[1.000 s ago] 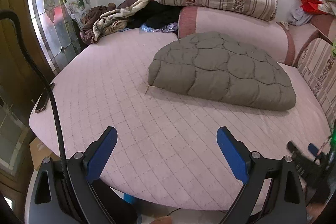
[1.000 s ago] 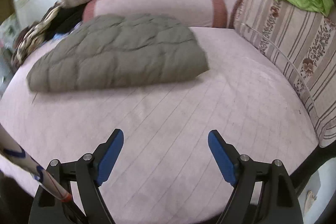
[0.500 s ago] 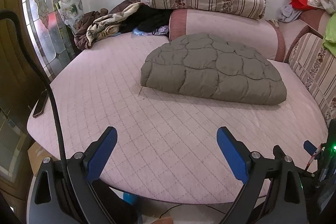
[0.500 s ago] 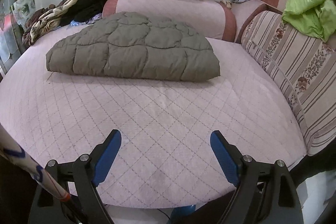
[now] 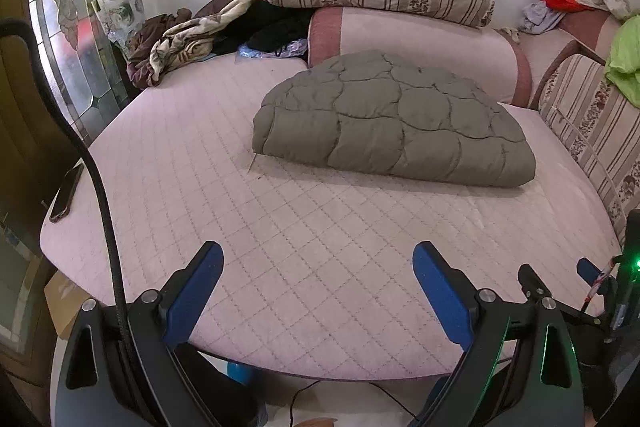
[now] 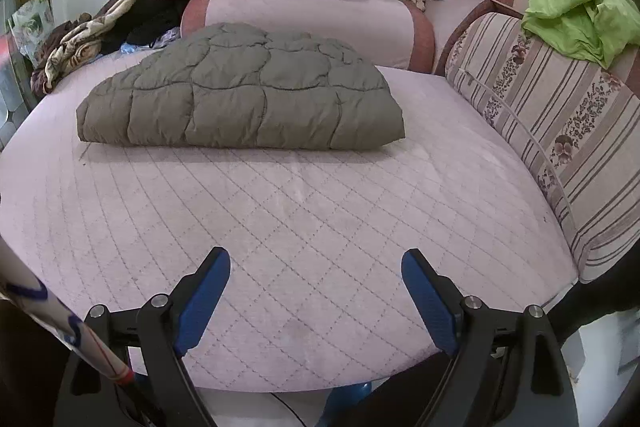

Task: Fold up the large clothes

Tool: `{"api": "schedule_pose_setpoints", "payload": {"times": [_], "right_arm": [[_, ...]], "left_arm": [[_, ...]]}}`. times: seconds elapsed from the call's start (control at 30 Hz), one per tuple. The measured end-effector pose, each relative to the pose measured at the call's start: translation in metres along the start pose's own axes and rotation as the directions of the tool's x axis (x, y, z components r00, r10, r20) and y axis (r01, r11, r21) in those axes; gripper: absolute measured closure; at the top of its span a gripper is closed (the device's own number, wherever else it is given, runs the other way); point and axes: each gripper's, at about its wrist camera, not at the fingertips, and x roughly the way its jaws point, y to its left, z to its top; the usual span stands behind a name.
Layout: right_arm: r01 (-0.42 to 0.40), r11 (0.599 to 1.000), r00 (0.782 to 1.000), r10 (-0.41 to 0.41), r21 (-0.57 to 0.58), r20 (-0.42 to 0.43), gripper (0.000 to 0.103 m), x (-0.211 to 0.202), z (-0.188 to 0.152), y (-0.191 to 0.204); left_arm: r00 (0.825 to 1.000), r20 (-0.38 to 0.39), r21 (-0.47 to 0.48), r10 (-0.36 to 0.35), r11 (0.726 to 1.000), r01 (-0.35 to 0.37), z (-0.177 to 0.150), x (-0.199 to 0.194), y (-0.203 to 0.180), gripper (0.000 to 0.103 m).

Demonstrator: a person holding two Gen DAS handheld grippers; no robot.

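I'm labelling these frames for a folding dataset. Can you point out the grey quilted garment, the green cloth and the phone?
Grey quilted garment (image 6: 240,95): right wrist view, middle of its folded top.
Green cloth (image 6: 580,15): right wrist view, centre of the crumpled heap.
Phone (image 5: 67,193): left wrist view, middle of its dark face.

Olive-grey quilted garment (image 6: 240,95), pink diamond-stitched mattress (image 6: 320,227)

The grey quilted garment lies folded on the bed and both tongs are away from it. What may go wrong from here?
1. The grey quilted garment is thick and puffy; unheld, its fold may slowly spring open.
2. Both the left tongs and the right tongs stand open and empty near the bed's front edge; reaching back in could catch the fold and undo it.
3. The phone lies at the bed's left edge; dragging fabric that way might knock it off.
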Motion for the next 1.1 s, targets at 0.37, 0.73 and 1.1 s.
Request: {"api": "schedule_pose_setpoints", "payload": {"times": [0.37, 0.73, 1.1], "right_arm": [[0.012, 1.0, 1.0, -0.012, -0.005, 0.01, 0.012, -0.002, -0.003, -0.004], [0.022, 1.0, 1.0, -0.022, 0.003, -0.007, 0.012, 0.001, -0.003, -0.004], [0.019, 1.0, 1.0, -0.019, -0.02, 0.004, 0.011, -0.004, -0.002, 0.003]], "left_arm": [[1.0, -0.018, 0.035, 0.01, 0.999, -0.009, -0.005, 0.002, -0.011, 0.008], [0.997, -0.076, 0.022, -0.031, 0.999, 0.033, -0.009, 0.013, -0.008, 0.008], [0.995, -0.091, 0.013, -0.048, 0.999, 0.05, -0.01, 0.018, -0.004, 0.008]]}}
